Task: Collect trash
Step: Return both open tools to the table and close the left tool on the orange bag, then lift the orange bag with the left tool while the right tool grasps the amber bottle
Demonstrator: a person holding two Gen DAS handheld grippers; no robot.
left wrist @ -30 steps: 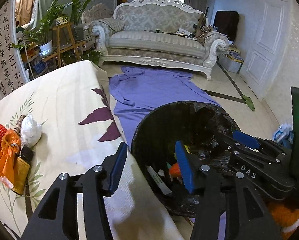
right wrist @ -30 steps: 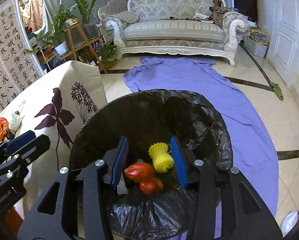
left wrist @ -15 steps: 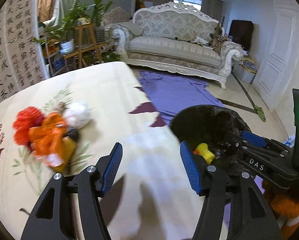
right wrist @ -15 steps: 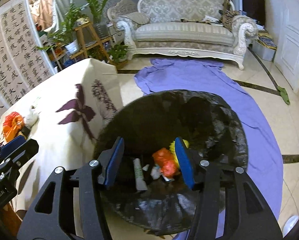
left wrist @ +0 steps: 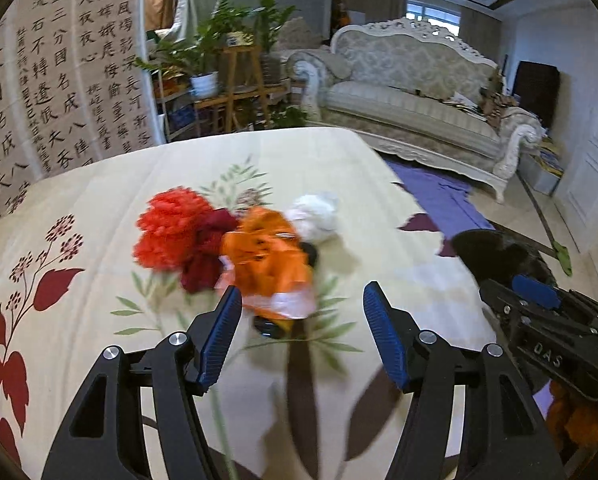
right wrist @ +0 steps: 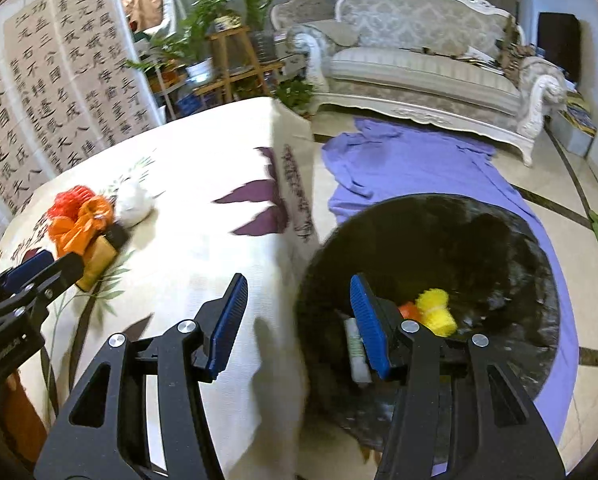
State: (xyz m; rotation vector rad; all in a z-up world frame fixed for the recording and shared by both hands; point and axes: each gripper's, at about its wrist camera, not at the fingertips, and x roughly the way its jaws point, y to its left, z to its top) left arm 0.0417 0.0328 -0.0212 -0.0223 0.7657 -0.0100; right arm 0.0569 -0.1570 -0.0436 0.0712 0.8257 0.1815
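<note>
A pile of trash lies on the floral tablecloth: a red mesh ball, a dark red cloth, an orange bag, a white wad and a small dark item. My left gripper is open and empty just in front of the orange bag. The black-lined bin stands on the floor beside the table and holds a yellow mesh piece, an orange piece and a white tube. My right gripper is open and empty over the table edge and bin rim.
A purple cloth lies on the floor between the bin and a white sofa. Plant stands and a calligraphy screen stand behind the table. The right gripper shows at the right of the left wrist view.
My left gripper has swung left from over the bin to the trash pile on the table. My right gripper has shifted left from above the bin to its rim and opened wider. The dropped pieces lie in the bin.
</note>
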